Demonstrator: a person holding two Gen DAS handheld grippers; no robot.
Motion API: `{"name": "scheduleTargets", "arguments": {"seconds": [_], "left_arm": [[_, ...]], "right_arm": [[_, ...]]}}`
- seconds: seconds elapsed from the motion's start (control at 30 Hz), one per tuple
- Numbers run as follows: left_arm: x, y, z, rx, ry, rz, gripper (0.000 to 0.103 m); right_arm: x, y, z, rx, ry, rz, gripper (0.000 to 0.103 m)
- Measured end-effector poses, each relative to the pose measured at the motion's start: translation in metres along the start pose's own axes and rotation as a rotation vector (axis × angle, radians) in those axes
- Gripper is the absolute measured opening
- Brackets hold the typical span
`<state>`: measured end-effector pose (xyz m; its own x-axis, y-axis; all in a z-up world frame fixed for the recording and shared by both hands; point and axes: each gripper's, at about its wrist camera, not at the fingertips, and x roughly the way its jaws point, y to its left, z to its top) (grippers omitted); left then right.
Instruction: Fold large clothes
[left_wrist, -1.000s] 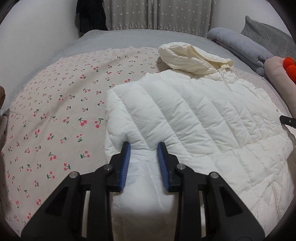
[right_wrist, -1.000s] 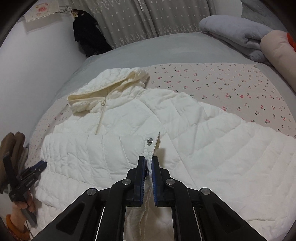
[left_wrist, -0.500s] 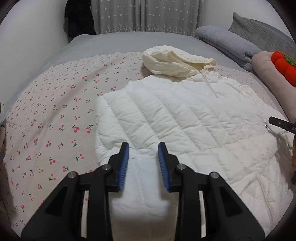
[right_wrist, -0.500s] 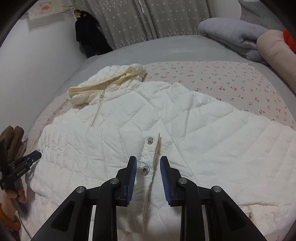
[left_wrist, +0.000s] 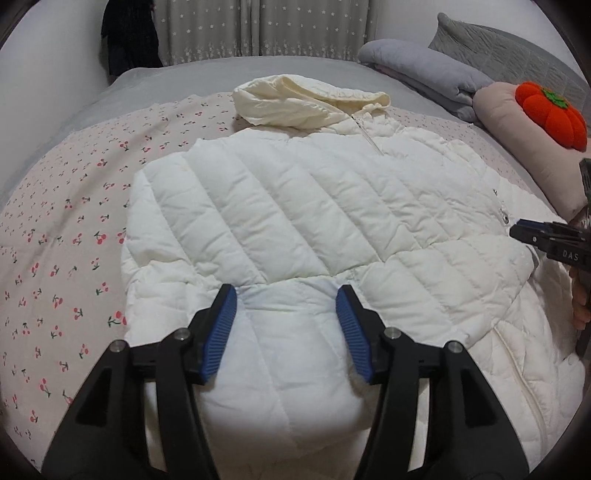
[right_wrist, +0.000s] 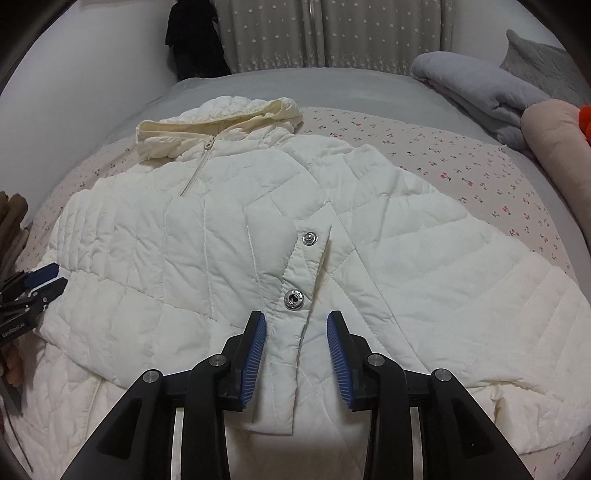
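Observation:
A white quilted hooded jacket (left_wrist: 314, 221) lies flat on the bed, hood (left_wrist: 306, 99) at the far end. Its sleeves are folded in over the body. My left gripper (left_wrist: 286, 314) is open and empty, its blue pads wide apart above the folded sleeve cuff. My right gripper (right_wrist: 295, 339) is open and empty above a sleeve cuff tab with two metal snaps (right_wrist: 293, 298). The jacket fills the right wrist view (right_wrist: 207, 258). Each gripper shows at the edge of the other's view: the right gripper (left_wrist: 546, 240), the left gripper (right_wrist: 29, 291).
A cherry-print sheet (left_wrist: 66, 229) covers the grey bed (left_wrist: 221, 70). Folded grey blankets (left_wrist: 424, 70), a beige pillow (left_wrist: 524, 129) and an orange pumpkin plush (left_wrist: 550, 114) lie at the right. Curtains (right_wrist: 369, 33) and dark hanging clothing (right_wrist: 192, 37) stand behind the bed.
My right gripper let go of the snap cuff and opened wide. My left gripper opened wider over the sleeve. Both drew back a little from the jacket.

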<state>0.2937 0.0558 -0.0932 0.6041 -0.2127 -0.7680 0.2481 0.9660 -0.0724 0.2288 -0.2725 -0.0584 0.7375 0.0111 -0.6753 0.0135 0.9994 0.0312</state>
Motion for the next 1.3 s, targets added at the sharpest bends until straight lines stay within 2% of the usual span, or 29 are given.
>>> {"name": "scheduleTargets", "arguments": {"seconds": [0.03, 0.1, 0.17, 0.27, 0.3, 0.57, 0.7, 0.97, 1.17, 1.3], "left_arm": [[-0.005, 0.002, 0.002, -0.023, 0.005, 0.000, 0.060], [-0.021, 0.001, 0.006, -0.049, 0.006, 0.002, 0.066], [-0.038, -0.003, 0.009, -0.054, 0.001, -0.021, 0.070], [-0.068, -0.012, 0.009, -0.079, -0.007, -0.079, 0.084], [-0.078, -0.016, 0.008, -0.088, -0.009, -0.089, 0.085], [-0.116, -0.041, -0.011, -0.123, 0.013, -0.085, 0.095], [-0.121, -0.043, -0.024, -0.146, 0.032, -0.075, 0.095], [-0.121, -0.042, -0.036, -0.220, 0.032, -0.009, 0.095], [-0.114, -0.049, -0.032, -0.199, 0.049, 0.006, 0.095], [-0.112, -0.056, -0.028, -0.173, 0.056, 0.006, 0.095]], "right_arm": [[-0.012, -0.004, -0.001, 0.014, -0.023, 0.011, 0.049], [-0.036, -0.015, -0.005, 0.044, -0.065, 0.012, 0.069], [-0.059, -0.030, -0.011, 0.084, -0.100, 0.009, 0.077], [-0.088, -0.060, -0.027, 0.166, -0.131, 0.014, 0.081], [-0.094, -0.070, -0.031, 0.191, -0.135, 0.015, 0.082], [-0.135, -0.163, -0.085, 0.417, -0.134, -0.072, 0.083], [-0.148, -0.212, -0.112, 0.544, -0.144, -0.155, 0.083], [-0.153, -0.293, -0.155, 0.762, -0.136, -0.231, 0.083], [-0.139, -0.334, -0.173, 0.883, -0.131, -0.228, 0.083], [-0.132, -0.346, -0.170, 0.899, -0.167, -0.232, 0.083]]}}
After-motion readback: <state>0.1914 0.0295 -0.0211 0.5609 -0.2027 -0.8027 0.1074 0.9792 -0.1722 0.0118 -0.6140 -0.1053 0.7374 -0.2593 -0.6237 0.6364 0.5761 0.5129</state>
